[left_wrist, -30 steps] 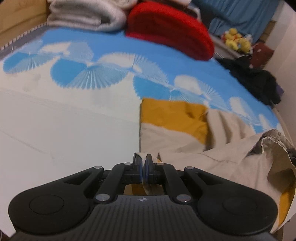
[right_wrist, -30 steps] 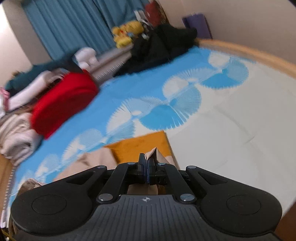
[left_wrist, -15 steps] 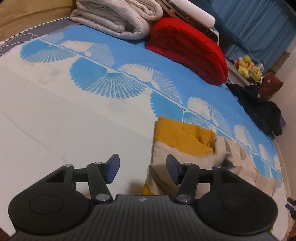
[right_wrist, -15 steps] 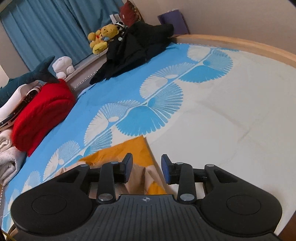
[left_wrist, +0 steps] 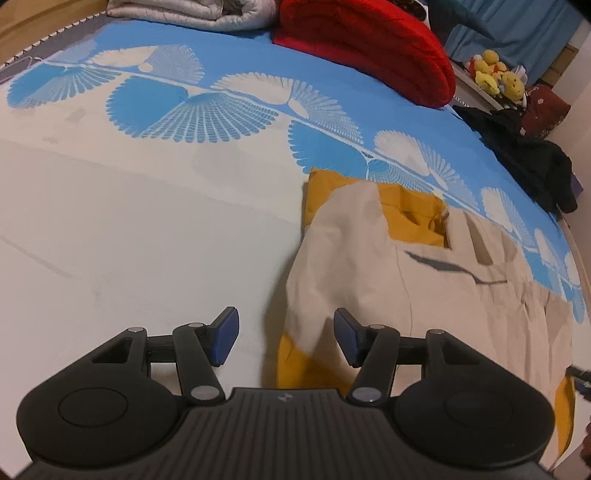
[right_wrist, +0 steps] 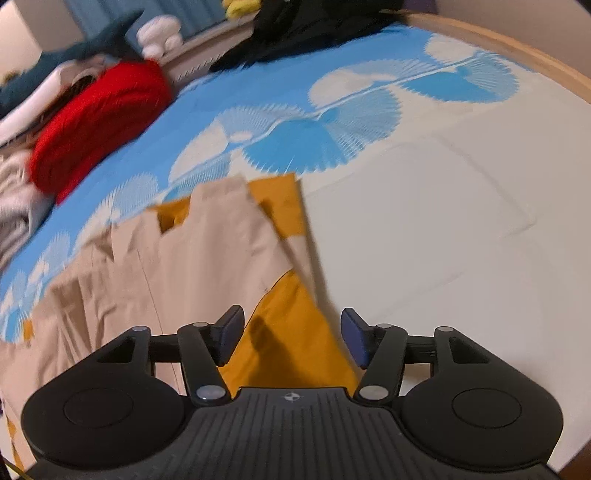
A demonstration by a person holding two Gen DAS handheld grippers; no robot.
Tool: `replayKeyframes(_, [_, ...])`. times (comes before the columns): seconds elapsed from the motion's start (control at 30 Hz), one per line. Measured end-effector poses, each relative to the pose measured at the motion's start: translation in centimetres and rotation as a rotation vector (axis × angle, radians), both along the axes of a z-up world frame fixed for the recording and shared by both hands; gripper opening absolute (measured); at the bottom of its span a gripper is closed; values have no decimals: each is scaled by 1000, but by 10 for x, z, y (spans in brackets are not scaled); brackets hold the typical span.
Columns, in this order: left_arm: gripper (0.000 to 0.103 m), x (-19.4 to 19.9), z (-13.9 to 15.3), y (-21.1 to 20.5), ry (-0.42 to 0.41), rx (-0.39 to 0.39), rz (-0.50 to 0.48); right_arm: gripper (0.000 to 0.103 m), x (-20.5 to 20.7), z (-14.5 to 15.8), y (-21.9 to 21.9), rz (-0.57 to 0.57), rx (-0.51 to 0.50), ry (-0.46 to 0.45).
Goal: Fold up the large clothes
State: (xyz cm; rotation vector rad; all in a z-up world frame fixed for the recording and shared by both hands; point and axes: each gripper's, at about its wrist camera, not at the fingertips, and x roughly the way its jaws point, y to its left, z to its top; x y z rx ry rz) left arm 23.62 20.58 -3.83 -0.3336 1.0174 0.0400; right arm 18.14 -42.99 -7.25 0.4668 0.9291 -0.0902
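Observation:
A beige garment with mustard-yellow lining (left_wrist: pixel 369 258) lies partly folded on the bed, its folded end toward me; it also shows in the right wrist view (right_wrist: pixel 207 258). My left gripper (left_wrist: pixel 286 334) is open and empty, hovering just above the garment's near corner. My right gripper (right_wrist: pixel 291 336) is open and empty above a yellow patch of the same garment. The garment's far side runs off the frame edge in both views.
The bed has a blue-and-white fan-pattern sheet (left_wrist: pixel 184 110). A red cushion (left_wrist: pixel 369 44), grey folded blankets (left_wrist: pixel 192 14), dark clothes (left_wrist: pixel 524 155) and yellow plush toys (left_wrist: pixel 495 70) lie along the far side. A wooden bed edge (right_wrist: pixel 517 51) runs at the right.
Both grippers were shut on cloth corners a second ago. They have opened, let the cloth drop onto the garment and drawn back slightly.

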Motion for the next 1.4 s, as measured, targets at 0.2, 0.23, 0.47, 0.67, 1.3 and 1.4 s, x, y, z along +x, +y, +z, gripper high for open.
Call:
replayKeyframes(0.2, [57, 29, -15, -2, 10, -23, -24, 47, 23, -10, 13, 44, -77, 21])
replayKeyframes(0.23, [49, 32, -17, -2, 5, -30, -33, 39, 25, -10, 13, 42, -83, 22])
replayKeyframes(0.47, [1, 45, 15, -7, -165, 0, -103, 3, 21, 25, 1, 12, -68, -136])
replayKeyframes(0.67, [1, 55, 46, -19, -381, 75, -42, 3, 13, 66, -11, -121, -24, -396])
replayKeyframes(1.3, [49, 90, 4, -42, -69, 265, -3, 24, 95, -14, 13, -186, -196, -46])
replayKeyframes(1.4, [50, 57, 44, -59, -110, 233, -69, 30, 72, 22, 11, -182, -160, -87])
